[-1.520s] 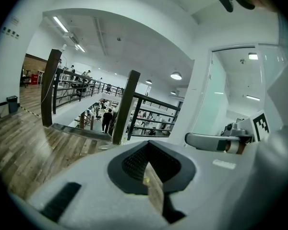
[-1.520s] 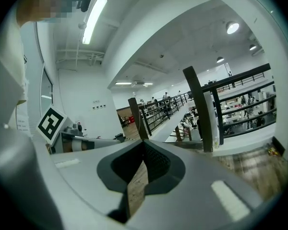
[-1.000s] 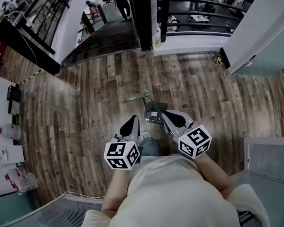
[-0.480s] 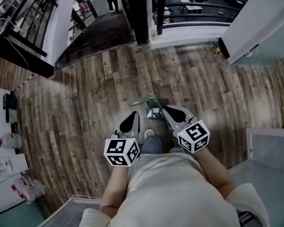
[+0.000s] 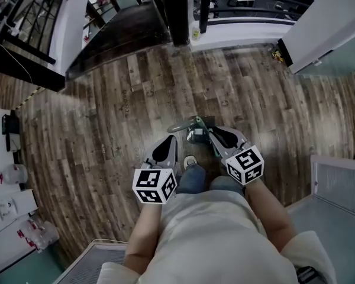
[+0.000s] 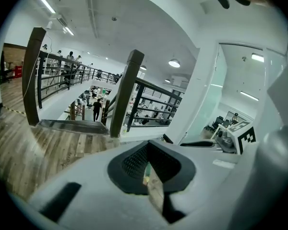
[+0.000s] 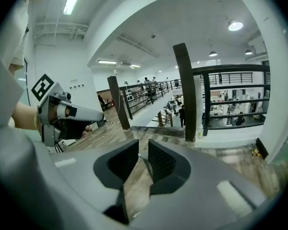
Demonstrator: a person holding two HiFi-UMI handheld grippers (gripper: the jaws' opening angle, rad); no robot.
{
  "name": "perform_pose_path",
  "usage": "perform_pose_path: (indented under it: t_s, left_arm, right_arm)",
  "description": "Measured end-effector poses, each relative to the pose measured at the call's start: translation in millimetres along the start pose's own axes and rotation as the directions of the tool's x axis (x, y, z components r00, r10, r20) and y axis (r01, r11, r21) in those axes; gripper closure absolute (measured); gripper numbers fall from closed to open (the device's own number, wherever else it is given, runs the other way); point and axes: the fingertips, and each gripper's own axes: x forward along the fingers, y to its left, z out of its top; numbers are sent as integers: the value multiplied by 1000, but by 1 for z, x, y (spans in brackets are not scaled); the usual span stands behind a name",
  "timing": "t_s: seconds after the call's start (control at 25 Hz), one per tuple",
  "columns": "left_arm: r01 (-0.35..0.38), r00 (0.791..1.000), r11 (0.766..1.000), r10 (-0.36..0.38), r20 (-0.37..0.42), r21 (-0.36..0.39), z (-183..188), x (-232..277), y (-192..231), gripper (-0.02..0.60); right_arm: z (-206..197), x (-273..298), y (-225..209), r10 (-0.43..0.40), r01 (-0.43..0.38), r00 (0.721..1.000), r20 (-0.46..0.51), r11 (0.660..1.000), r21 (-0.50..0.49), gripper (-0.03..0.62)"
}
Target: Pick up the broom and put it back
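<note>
The broom (image 5: 189, 126), with a thin green handle and a dark head, is low over the wood floor just ahead of the person's shoe (image 5: 190, 160). My right gripper (image 5: 212, 135) is against the broom's right side. In the right gripper view its jaws (image 7: 143, 161) are opening. A thin grey rod (image 7: 144, 163), probably the broom handle, runs through the gap, and the pads do not press on it. My left gripper (image 5: 167, 142) hangs left of the broom, apart from it. In the left gripper view its pads (image 6: 147, 163) meet at the tips, with only floor in the slit.
A dark post (image 5: 176, 10) and railing stand ahead, with a dark stair landing (image 5: 124, 40) to the left of them. A white wall with glass (image 5: 325, 22) is at the right. A white counter (image 5: 6, 158) lines the left edge, and metal grating (image 5: 337, 188) lies at the lower right.
Both grippers have sunk toward the floor. The broom's head now sits closer in, right by the right gripper's tips and the person's shoe.
</note>
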Motion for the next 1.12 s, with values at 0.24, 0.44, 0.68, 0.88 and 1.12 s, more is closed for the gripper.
perform_pose_path:
  t_s: [0.24, 0.44, 0.68, 0.88, 1.12]
  left_arm:
    - [10, 1000, 1000, -10, -7, -7, -8, 12, 11, 575]
    - [11, 1000, 1000, -11, -17, -3, -16, 20, 21, 575]
    - [7, 1000, 1000, -8, -24, -14, -26, 29, 33, 575]
    - [4, 999, 1000, -5, -36, -17, -35, 33, 41, 575]
    - [0, 999, 1000, -1, -54, -25, -45, 37, 50, 575]
  right_arm:
    - [-27, 21, -11, -13, 11, 997, -71, 999, -36, 496]
    - [-49, 40, -19, -30, 25, 994, -109, 998, -51, 475]
    - [-74, 67, -29, -33, 19, 986, -162, 996, -89, 461]
    - [-97, 89, -36, -42, 13, 977, -210, 990, -139, 450]
    - [-119, 109, -46, -65, 36, 968, -243, 992, -125, 447]
